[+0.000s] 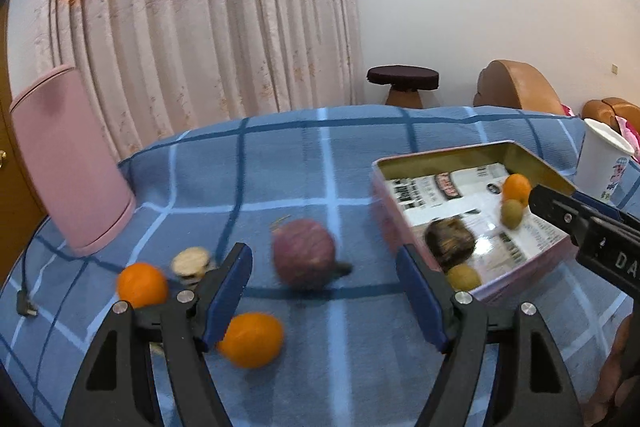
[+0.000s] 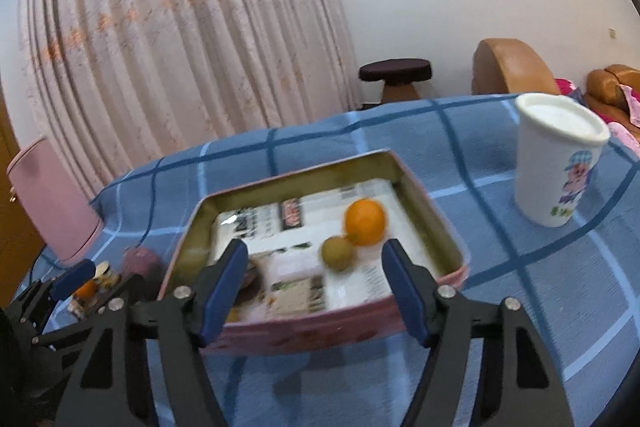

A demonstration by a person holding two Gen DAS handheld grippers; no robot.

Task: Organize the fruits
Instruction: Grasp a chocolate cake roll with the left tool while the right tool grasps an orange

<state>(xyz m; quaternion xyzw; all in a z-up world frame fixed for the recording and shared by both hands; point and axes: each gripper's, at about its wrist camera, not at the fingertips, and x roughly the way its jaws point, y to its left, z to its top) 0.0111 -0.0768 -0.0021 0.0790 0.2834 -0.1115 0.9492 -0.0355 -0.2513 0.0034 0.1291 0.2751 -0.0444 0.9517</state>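
A pink tin box (image 1: 390, 215) (image 2: 320, 331), lined with newspaper, stands on the blue checked cloth. It holds an orange (image 2: 365, 221) (image 1: 516, 188), a small green fruit (image 2: 337, 252) (image 1: 512, 213), a dark brown fruit (image 1: 450, 241) and a yellowish fruit (image 1: 463, 277). A purple-red fruit (image 1: 305, 254) lies on the cloth in front of my open, empty left gripper (image 1: 324, 273). Two oranges (image 1: 142, 285) (image 1: 252, 339) lie by its left finger. My right gripper (image 2: 314, 269) is open and empty, above the box's near wall.
A pink container (image 1: 70, 163) stands at the left. A pale round snack (image 1: 192, 261) lies near the far orange. A white cup (image 2: 558, 163) stands right of the box. A cable plug (image 1: 26, 305) lies at the left edge. A stool and brown sofa stand behind.
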